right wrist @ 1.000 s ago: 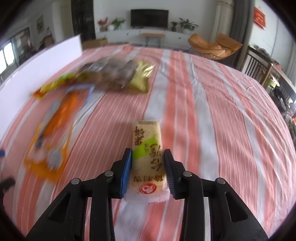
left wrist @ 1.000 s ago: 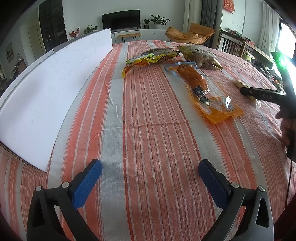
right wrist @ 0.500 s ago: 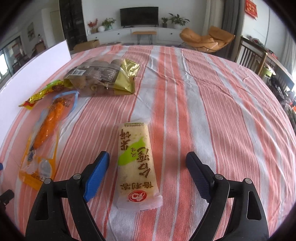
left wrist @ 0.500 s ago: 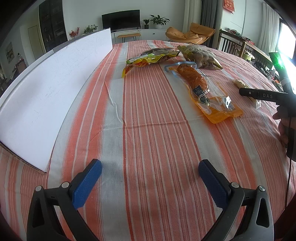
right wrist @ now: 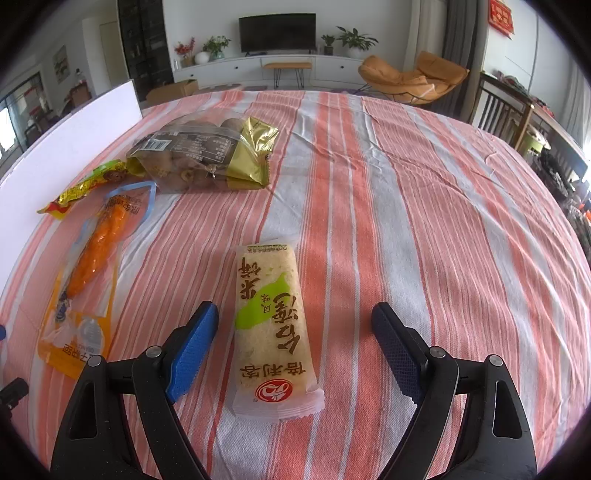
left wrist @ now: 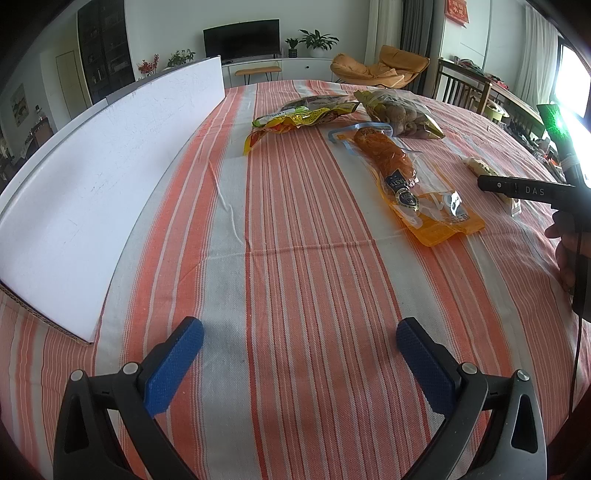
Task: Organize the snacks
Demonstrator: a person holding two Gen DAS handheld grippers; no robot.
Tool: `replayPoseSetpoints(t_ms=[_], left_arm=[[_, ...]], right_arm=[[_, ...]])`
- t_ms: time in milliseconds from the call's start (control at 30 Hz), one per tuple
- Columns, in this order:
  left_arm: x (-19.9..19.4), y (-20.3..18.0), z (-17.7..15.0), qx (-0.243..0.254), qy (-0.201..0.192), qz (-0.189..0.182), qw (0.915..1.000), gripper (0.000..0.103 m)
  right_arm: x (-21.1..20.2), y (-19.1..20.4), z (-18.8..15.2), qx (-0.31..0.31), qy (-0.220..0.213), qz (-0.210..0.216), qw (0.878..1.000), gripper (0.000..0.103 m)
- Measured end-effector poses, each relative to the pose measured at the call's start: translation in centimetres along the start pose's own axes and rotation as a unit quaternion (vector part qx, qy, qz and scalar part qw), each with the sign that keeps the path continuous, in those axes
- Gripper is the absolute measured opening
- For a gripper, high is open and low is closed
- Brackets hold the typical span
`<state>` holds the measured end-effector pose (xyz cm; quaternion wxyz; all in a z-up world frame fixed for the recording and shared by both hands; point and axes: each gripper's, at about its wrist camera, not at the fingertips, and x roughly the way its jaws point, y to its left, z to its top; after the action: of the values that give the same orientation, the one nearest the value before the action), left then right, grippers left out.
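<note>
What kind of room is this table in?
Probably a home's living and dining room. There is a TV on a white cabinet, an orange lounge chair, and a striped tablecloth with snack packets.

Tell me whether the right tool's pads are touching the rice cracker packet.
Apart. The right wrist view shows the right tool open, tablecloth visible between each pad and the rice cracker packet.

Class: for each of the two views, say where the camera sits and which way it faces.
Left wrist: on the left gripper, angled down over bare striped tablecloth; own open fingers, plus the person's other hand.
Right wrist: on the right gripper, looking down at the rice cracker packet; own open fingers, packet untouched between them.
Shared: orange sausage pouch, television.
</note>
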<state>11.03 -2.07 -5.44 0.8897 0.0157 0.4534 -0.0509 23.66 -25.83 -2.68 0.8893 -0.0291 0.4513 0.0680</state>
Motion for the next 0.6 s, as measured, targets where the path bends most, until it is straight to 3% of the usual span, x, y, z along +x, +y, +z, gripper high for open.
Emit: replayPoseSetpoints(t_ms=[600], left_arm=[[-0.02,0.0,0.01,0.0,0.0,0.0,1.0,0.103]], right_arm=[[-0.04,-0.09,-0.08,0.0,0.0,0.0,1.0,0.087]])
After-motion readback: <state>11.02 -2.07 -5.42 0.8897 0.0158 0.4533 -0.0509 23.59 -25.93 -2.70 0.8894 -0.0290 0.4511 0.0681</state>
